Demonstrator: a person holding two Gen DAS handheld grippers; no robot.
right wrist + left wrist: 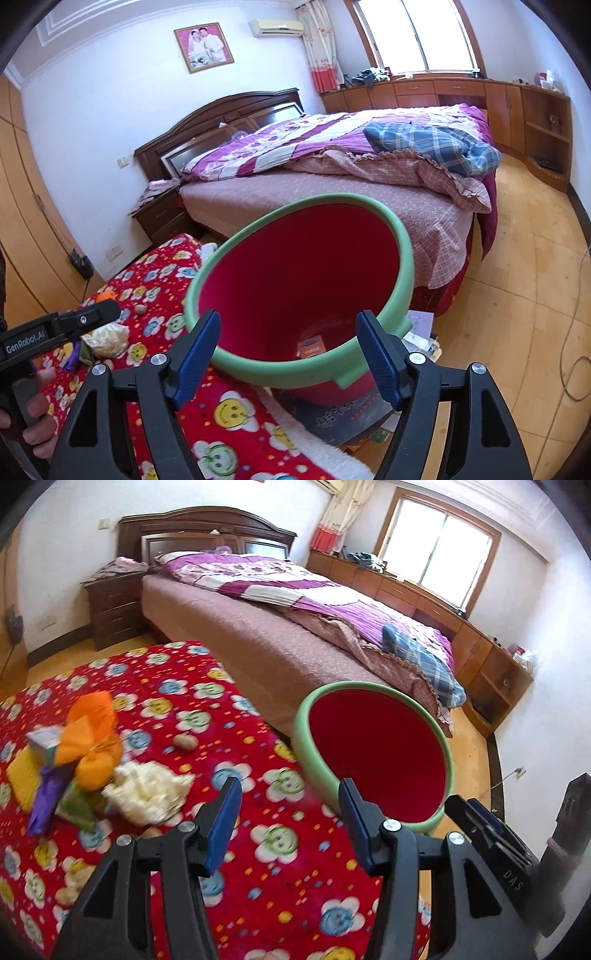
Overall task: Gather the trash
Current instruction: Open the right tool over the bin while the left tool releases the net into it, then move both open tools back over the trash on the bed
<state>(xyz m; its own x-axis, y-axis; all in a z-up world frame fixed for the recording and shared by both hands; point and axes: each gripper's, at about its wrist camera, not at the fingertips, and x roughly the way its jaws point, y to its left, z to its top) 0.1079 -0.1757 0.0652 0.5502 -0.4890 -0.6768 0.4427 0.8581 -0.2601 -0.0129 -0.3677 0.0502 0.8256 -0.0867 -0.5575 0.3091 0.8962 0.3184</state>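
In the left wrist view, the left gripper point(290, 814) hangs over the red flowered blanket point(177, 686) with its jaws apart and nothing between them. The pile of trash point(92, 760) lies on this blanket to the left of the fingers: an orange wrapper point(92, 734) on top, a purple wrapper point(46, 801) below it, a crumpled white tissue point(147, 794) just beside them, and a small brown nut-like piece point(185, 743) a little apart, further back. The bin point(306, 746), red inside with a green rim, stands to the right, at the edge of the blanket, and the tip of the right gripper shows at the far right edge. In the right wrist view, the right gripper point(290, 360) is just above the near rim of the bin point(404, 243); its jaws are apart and empty, and a small orange packet point(311, 348) lies at the bottom of the bin. The left gripper point(94, 317) shows at the left of this view, over the pile. I judge that one piece is already collected and the next pick is for the left gripper. To do it well, it should go to the white tissue, which is the nearest piece, come down with the fingers on both sides of it, close firmly because it is soft, and lift clear before crossing to the bin, so that the wrappers are not dragged off the blanket.
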